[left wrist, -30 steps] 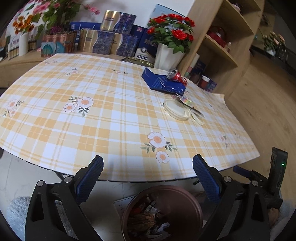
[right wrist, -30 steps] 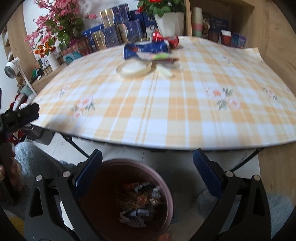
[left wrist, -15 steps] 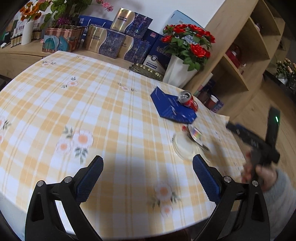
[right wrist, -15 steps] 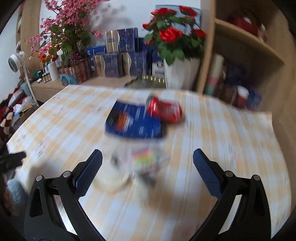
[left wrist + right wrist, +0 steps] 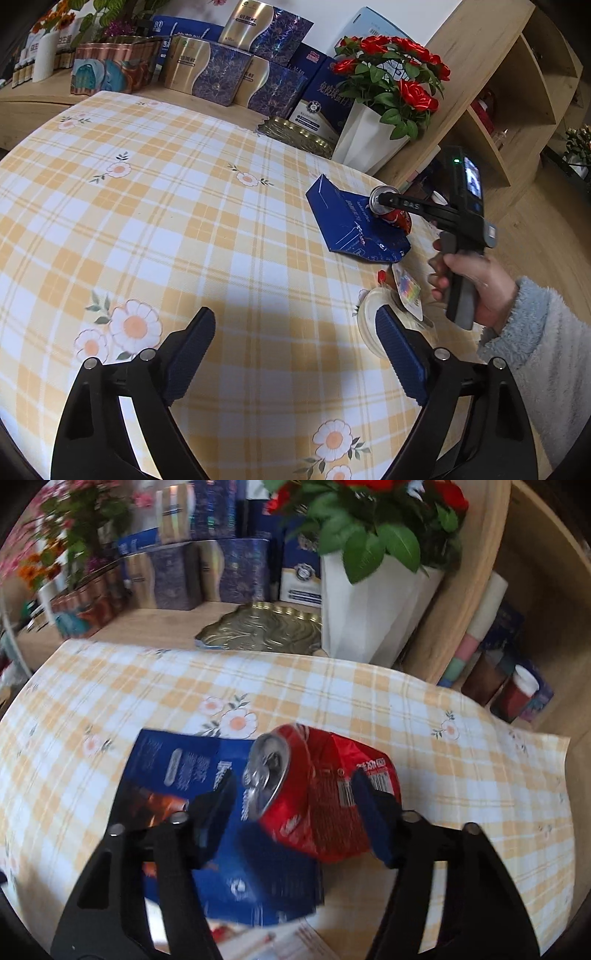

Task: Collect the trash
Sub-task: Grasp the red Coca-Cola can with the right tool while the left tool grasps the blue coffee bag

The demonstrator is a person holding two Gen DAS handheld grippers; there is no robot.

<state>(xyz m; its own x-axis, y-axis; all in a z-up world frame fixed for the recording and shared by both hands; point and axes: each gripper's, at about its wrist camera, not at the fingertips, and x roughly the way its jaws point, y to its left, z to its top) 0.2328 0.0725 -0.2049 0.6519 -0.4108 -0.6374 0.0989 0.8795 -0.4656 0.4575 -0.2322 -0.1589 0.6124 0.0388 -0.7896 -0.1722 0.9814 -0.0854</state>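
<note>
At the flowered, yellow-checked tablecloth (image 5: 155, 229), I bring the right gripper (image 5: 295, 812) down around a crushed red aluminium drink can (image 5: 321, 794) that lies on its side, partly atop a flattened dark-blue cardboard carton (image 5: 177, 775) near the table's far right corner. The jaws are closing with the can between them; the right pad looks to be at the can's barcoded side, while the left pad stands just clear of the silver top, so I judge nothing is gripped yet. The left gripper (image 5: 295, 354) hovers over the near part of the cloth, its jaws wide though beginning to narrow, empty, with a round pale plastic lid (image 5: 369, 314) and a colourful foil wrapper (image 5: 406, 288) just beside its right finger. The step in hand is seizing the can; next I need a firm squeeze across its dented body, then a straight lift so the carton beneath is not dragged along. Room is tight behind: a white faceted vase of red roses (image 5: 365, 602) and a gold embossed tray (image 5: 262, 631) stand close beyond the table edge, and a wooden shelf unit (image 5: 491, 103) crowds the right, so the open way out is back toward me.
</note>
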